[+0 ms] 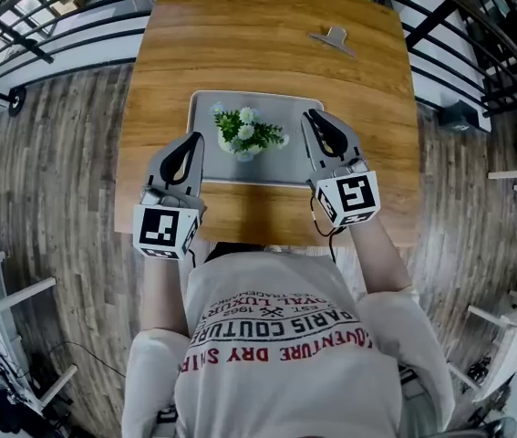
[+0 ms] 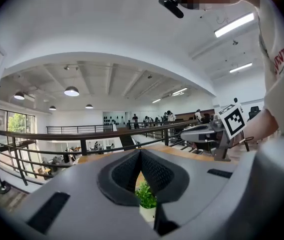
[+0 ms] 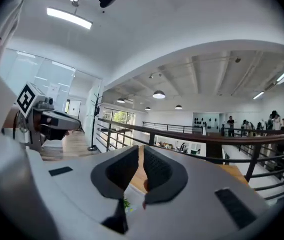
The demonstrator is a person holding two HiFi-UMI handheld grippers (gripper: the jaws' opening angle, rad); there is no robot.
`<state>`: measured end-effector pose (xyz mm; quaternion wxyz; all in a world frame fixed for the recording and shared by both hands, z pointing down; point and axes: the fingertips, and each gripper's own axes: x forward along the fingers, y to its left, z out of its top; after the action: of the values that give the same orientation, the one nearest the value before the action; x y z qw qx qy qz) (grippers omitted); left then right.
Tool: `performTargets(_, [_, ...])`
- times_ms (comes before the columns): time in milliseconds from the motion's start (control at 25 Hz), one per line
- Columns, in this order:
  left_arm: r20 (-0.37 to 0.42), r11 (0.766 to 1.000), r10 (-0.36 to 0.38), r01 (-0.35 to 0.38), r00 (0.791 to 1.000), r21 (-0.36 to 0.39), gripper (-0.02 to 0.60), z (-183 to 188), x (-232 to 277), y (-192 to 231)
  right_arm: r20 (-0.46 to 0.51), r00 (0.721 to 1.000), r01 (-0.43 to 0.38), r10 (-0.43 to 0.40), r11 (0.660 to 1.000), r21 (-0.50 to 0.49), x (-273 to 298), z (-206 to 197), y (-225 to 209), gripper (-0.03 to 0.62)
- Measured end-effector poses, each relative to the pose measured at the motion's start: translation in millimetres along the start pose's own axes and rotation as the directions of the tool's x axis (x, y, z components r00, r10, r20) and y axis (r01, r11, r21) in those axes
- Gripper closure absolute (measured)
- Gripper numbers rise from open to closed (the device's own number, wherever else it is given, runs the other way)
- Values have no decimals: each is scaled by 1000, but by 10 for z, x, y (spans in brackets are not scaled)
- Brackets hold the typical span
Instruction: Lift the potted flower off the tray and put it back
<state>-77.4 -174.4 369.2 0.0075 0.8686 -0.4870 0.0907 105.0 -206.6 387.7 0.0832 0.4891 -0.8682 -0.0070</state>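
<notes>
The potted flower (image 1: pixel 247 133), green leaves with white blooms in a small white pot, stands upright on the grey tray (image 1: pixel 281 169) in the middle of the wooden table (image 1: pixel 258 44). My left gripper (image 1: pixel 194 138) hangs over the tray's near left corner, jaws shut and empty. My right gripper (image 1: pixel 311 115) is raised at the tray's right edge, jaws shut with nothing in them. Neither touches the plant. In the left gripper view the flower (image 2: pixel 146 196) peeks out below the closed jaws (image 2: pixel 140 153). The right gripper view shows closed pads (image 3: pixel 142 148) and a sliver of leaf (image 3: pixel 126 204).
A metal clip (image 1: pixel 334 39) lies at the table's far right. Black railings (image 1: pixel 48 16) run along both sides of the table, with wood floor below. The person's torso is close against the near table edge (image 1: pixel 267 243).
</notes>
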Motion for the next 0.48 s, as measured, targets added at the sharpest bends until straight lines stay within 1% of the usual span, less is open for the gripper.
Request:
performTargets(120, [28, 999, -11, 10, 1000, 42, 569, 189, 27, -2, 52, 998, 31, -30, 999, -30, -107, 245, -62, 550])
performTargets(280, [72, 996, -34, 29, 997, 81, 569, 448, 56, -16, 101, 991, 91, -88, 996, -20, -226, 477, -155, 566])
performTargets(360, [87, 995, -46, 39, 995, 87, 569, 544, 82, -6, 118, 987, 112, -110, 994, -8, -273, 564, -195, 566])
performTargets(480, [100, 997, -49, 42, 994, 72, 569, 614, 102, 22, 110, 987, 118, -115, 993, -22, -299, 592, -193, 568])
